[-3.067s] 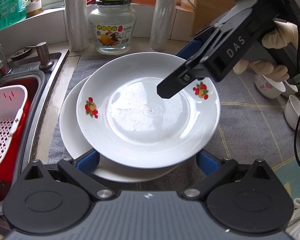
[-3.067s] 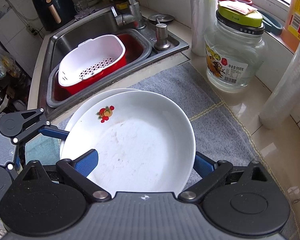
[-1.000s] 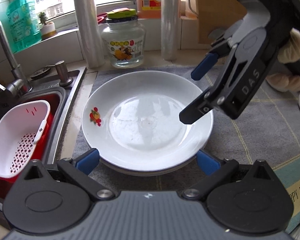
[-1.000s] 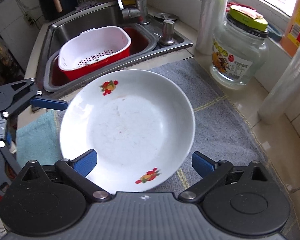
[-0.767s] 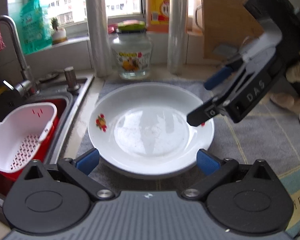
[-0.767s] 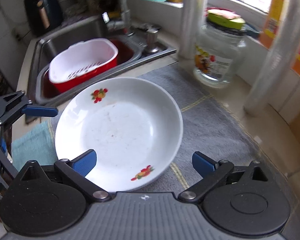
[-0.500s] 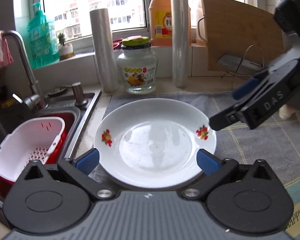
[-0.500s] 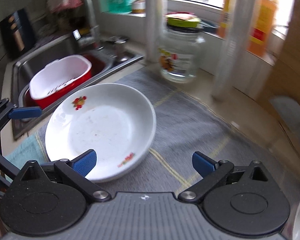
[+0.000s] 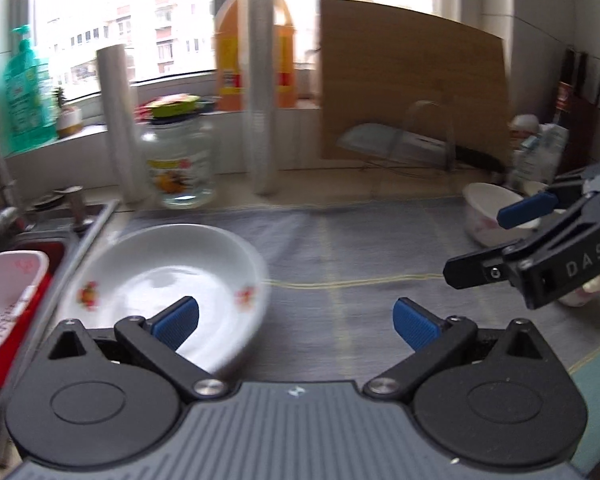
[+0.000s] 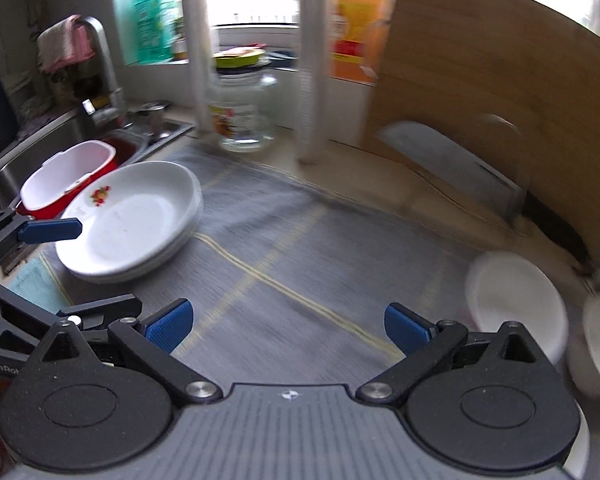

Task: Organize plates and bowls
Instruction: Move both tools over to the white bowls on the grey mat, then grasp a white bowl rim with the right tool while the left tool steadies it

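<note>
Stacked white plates (image 9: 168,276) with small fruit prints rest on the grey mat (image 9: 360,248) beside the sink; they show at the left in the right wrist view too (image 10: 136,220). My left gripper (image 9: 296,320) is open and empty, with its left pad over the plates' near rim and bare mat between the fingers. My right gripper (image 10: 286,326) is also open and empty above the mat. It points toward two blurred white bowls (image 10: 516,304) at the right. In the left wrist view the right gripper (image 9: 496,240) hangs in front of a flowered bowl (image 9: 488,216).
A sink at the left holds a white colander in a red basin (image 10: 68,176). A glass jar (image 9: 180,164), two film rolls, an oil bottle and a wooden cutting board (image 9: 412,92) line the back. A cleaver lies below the board.
The top plate has been set down on the lower plate and let go. Both grippers have pulled back, risen and swung right, the right one toward the bowls.
</note>
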{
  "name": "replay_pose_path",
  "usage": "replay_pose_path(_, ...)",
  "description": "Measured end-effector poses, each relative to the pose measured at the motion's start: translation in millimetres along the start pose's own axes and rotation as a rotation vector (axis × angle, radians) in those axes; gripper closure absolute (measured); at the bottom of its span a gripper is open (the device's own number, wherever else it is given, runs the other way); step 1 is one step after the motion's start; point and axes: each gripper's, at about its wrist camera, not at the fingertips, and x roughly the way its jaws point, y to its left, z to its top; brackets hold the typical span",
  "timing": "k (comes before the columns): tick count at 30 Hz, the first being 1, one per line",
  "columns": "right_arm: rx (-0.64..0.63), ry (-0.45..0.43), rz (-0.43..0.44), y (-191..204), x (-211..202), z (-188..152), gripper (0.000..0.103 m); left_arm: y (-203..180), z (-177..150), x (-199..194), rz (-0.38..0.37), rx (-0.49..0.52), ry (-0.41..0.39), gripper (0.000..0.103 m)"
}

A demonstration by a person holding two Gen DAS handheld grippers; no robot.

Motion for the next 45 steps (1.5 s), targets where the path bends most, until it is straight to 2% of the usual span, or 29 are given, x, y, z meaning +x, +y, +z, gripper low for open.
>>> replay_pose_path(5,0.076,-0.012,-0.061,-46,-34,-35,0.000,-50,6,4,-0.088,0.010,0.020,0.001)
replay_pose_path(12,0.199,-0.041,-0.163,-111,-76,-80,0.000,-116,14,16,-0.234,0.104,0.036,0.001)
replay_pose_path(18,0.267,-0.044,-0.194,-151,-96,-104,0.000,-166,18,33,-0.346,0.167,0.077,0.001)
replay_pose_path(22,0.297,-0.036,-0.179,-168,-97,-111,0.000,-193,16,46,-0.375,0.198,0.090,0.001)
replay_pose_path(28,0.319,-0.020,-0.092,-185,-86,-115,0.000,-220,12,62,-0.412,0.208,0.088,0.001)
replay_pose_path(33,0.330,0.004,-0.033,-193,-71,-114,0.001,-232,11,71,-0.421,0.217,0.083,0.001)
replay_pose_path(40,0.313,0.017,0.001,-199,-59,-109,0.001,-243,13,76,-0.438,0.242,0.074,0.003)
replay_pose_path(45,0.305,0.027,0.027,-203,-53,-105,0.009,-247,14,77,-0.445,0.263,0.068,0.014)
